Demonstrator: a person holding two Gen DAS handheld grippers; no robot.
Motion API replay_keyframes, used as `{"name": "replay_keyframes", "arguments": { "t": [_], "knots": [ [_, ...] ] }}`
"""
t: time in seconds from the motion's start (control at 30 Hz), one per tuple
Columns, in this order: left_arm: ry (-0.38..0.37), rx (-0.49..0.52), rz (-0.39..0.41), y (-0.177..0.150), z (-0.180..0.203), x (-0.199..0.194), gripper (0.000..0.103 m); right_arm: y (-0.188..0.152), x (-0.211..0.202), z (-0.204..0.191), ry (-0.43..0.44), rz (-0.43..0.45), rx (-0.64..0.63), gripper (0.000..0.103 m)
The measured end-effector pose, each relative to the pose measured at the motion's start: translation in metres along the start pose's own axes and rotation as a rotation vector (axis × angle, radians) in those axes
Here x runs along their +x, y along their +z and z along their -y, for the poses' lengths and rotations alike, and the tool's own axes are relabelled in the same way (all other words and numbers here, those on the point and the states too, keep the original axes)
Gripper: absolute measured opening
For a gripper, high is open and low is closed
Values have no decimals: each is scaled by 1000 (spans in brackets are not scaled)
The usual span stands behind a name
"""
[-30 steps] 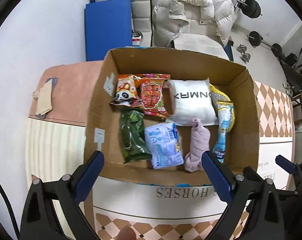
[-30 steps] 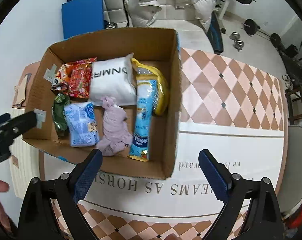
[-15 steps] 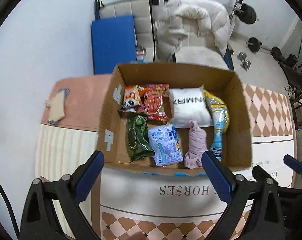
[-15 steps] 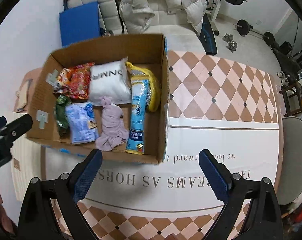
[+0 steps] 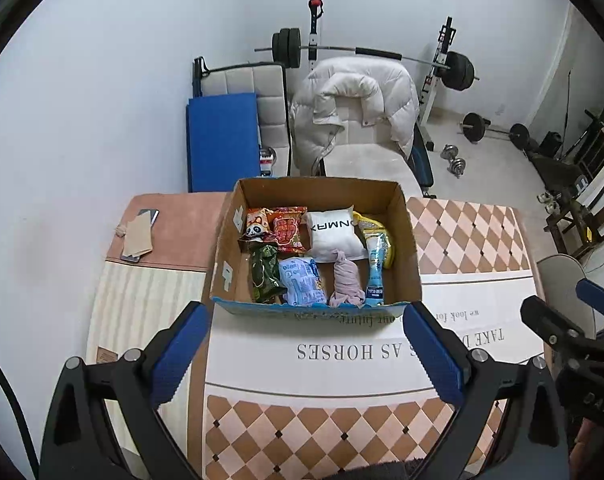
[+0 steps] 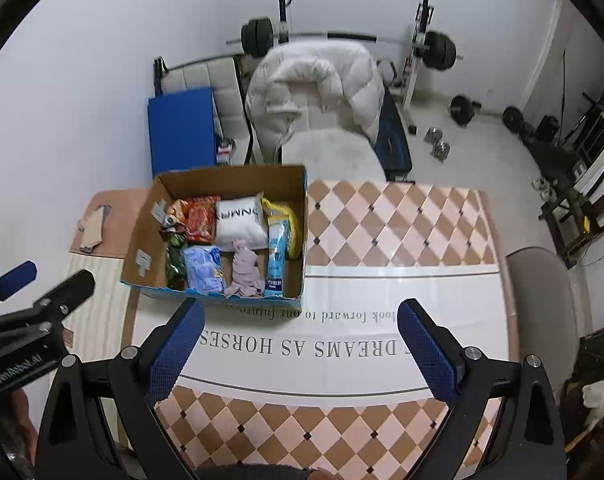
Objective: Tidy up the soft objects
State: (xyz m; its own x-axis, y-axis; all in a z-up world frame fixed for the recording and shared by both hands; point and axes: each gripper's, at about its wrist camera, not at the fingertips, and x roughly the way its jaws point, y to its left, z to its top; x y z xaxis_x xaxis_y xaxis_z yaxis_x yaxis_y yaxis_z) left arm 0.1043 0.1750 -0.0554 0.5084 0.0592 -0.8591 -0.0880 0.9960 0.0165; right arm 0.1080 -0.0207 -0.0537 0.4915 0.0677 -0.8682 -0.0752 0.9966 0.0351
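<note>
Both the left gripper [image 5: 304,350] and right gripper [image 6: 299,346] are pulling back from the cardboard box [image 5: 412,264] at the table's far-left corner, jaws wide and empty, indicating the pink cloth [image 5: 346,280] and snack packs are already stowed inside.

The cardboard box [image 5: 316,307] stands on the table [image 5: 342,420], toward its far left part, with the chair [image 5: 358,156] behind it. Inside the box, the back row holds the snack packets [image 5: 279,228] at left and the pillow [image 5: 333,234] at centre; the front row holds, left to right, the leaf-print packet [image 5: 265,271], the tissue pack [image 5: 302,286], the cloth bundle [image 5: 345,282] and the long sachet [image 5: 376,268]. Left of the box, the phone [image 5: 139,234] lies on the table with a card on top.
</note>
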Motion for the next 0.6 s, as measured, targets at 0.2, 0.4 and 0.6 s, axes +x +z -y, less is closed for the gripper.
{"name": "replay_keyframes", "arguments": {
  "t": [0.2, 0.4, 0.6],
  "knots": [
    [-1, -21, 35, -3, -6, -34, 100, -11, -51, -9, 22, 53, -42, 99],
    [25, -27, 84, -6, -10, -61, 100, -12, -84, -7, 6, 103, -52, 99],
    [37, -32, 110, -8, -12, -75, 100, -12, -98, -4, 8, 127, -50, 99]
  ]
}}
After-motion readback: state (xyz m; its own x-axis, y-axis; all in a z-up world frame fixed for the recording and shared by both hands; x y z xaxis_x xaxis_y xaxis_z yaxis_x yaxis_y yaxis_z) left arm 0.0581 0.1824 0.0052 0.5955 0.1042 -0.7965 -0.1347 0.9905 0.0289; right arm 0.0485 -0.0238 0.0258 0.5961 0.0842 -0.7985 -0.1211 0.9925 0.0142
